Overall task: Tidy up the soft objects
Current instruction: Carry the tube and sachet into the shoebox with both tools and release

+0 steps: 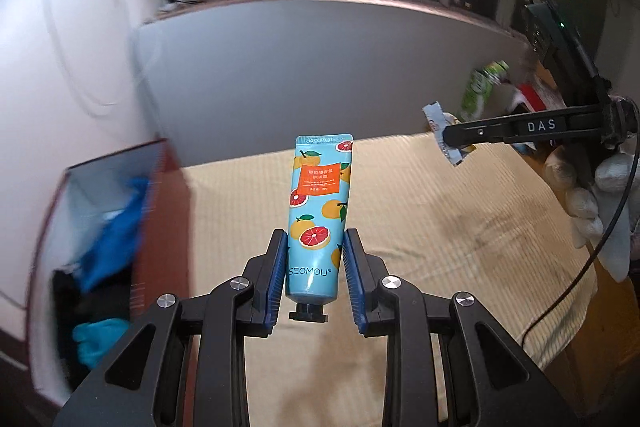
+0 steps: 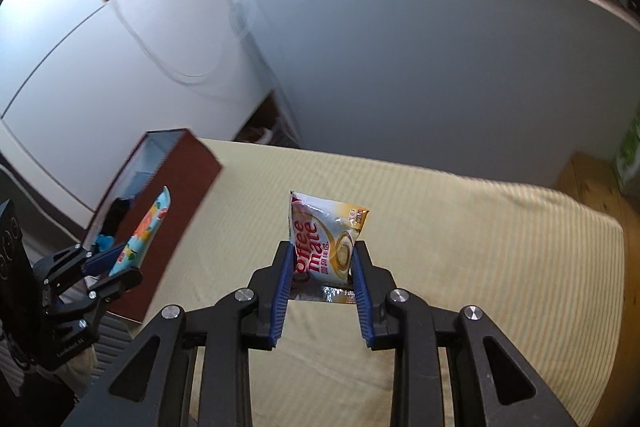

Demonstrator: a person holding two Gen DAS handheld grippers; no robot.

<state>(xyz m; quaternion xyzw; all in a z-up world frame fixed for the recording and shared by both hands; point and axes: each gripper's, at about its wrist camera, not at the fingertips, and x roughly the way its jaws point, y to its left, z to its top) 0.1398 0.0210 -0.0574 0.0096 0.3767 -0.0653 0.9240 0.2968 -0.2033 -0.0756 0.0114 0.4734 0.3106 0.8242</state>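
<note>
My left gripper [image 1: 316,247] is shut on a blue hand cream tube [image 1: 320,211] printed with grapefruit, cap toward me, held above the cloth-covered table. My right gripper [image 2: 322,259] is shut on a white Coffee mate sachet [image 2: 326,235], also held above the table. In the left wrist view the right gripper [image 1: 448,133] reaches in from the right with the sachet [image 1: 440,131]. In the right wrist view the left gripper [image 2: 116,263] holds the tube [image 2: 146,227] beside a brown box [image 2: 176,195]. The box [image 1: 120,227] holds blue and dark soft things.
A beige striped cloth [image 2: 460,247] covers the table. A grey wall panel [image 1: 320,67] stands behind it. A green and white packet [image 1: 480,91] and red item lie at the far right. A black cable [image 1: 580,275] hangs over the right table edge.
</note>
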